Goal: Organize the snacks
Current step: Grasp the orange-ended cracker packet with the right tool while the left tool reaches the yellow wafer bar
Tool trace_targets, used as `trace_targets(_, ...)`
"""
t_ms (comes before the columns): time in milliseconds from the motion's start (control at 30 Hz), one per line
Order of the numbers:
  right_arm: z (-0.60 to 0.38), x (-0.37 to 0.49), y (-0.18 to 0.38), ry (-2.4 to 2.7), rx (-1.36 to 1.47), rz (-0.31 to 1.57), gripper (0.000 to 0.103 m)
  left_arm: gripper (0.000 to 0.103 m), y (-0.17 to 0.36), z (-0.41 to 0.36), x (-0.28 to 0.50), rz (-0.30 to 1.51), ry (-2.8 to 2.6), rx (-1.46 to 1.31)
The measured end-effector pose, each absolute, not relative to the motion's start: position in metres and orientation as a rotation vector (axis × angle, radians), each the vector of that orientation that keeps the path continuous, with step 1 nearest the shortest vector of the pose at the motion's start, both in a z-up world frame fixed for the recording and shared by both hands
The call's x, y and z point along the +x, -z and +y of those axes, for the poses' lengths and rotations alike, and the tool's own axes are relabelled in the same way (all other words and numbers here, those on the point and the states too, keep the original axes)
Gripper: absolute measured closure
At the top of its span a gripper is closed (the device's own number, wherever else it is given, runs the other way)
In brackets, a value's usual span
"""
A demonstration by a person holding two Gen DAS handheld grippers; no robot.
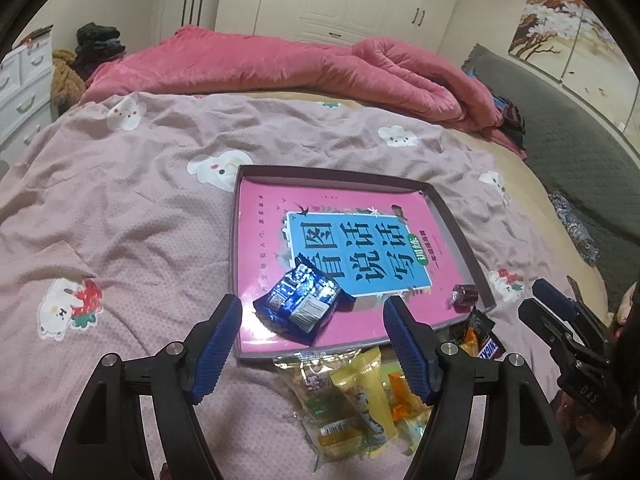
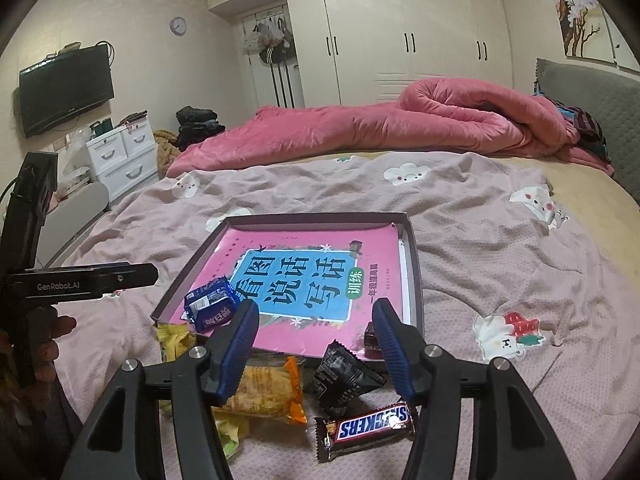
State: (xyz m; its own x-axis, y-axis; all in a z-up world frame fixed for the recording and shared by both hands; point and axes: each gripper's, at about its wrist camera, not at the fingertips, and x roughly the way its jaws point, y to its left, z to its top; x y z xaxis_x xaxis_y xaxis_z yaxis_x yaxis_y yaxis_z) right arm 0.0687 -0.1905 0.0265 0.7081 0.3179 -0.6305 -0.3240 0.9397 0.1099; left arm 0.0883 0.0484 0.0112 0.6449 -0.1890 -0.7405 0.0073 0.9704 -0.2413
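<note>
Shallow grey-brown cardboard tray point(image 2: 416, 280) lined with pink book, blue title panel point(image 2: 296, 288). Shiny blue foil snack packet point(image 1: 304, 300). Brown Snickers bar point(image 2: 368, 428), black wrapper point(image 2: 344, 376), yellow-orange packets point(image 1: 356, 396). Mauve bedsheet with white cartoon animals point(image 1: 132, 216). Rose-pink quilt point(image 2: 360, 128) far.

Rumpled pink quilt point(image 2: 360, 128) along the bed's far side, wall-mounted TV point(image 2: 66, 88), white drawers point(image 2: 120, 152), wardrobe point(image 2: 408, 36), round clock point(image 2: 178, 25), grey headboard point(image 2: 588, 96)
</note>
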Motion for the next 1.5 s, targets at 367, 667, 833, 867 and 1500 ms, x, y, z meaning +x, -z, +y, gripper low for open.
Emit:
trace_targets(367, -0.183, 0.059, -0.022, -0.383, -0.036, 0.728, 0.040, 0.028, -0.007, 0.042, 0.078, 0.895, 0.130, -0.225)
trace_targets(667, -0.178, 0.050, -0.017, -0.416, -0.048, 0.756, 0.037, 0.028, 0.000, 0.036, 0.070, 0.929, 0.151, -0.204)
trace_targets(833, -0.174, 0.047, -0.014, -0.428, -0.058, 0.772, 0.036, 0.028, 0.006, 0.030, 0.065, 0.954, 0.165, -0.185)
trace_targets(867, -0.174, 0.046, -0.013, -0.432, -0.056, 0.776, 0.036, 0.028, 0.008, 0.030, 0.064, 0.958, 0.166, -0.182)
trace_targets(1500, -0.142, 0.029, 0.006, -0.537, -0.334, 0.819, 0.028, 0.028, 0.035, 0.015, 0.055, 1.065, 0.214, -0.191)
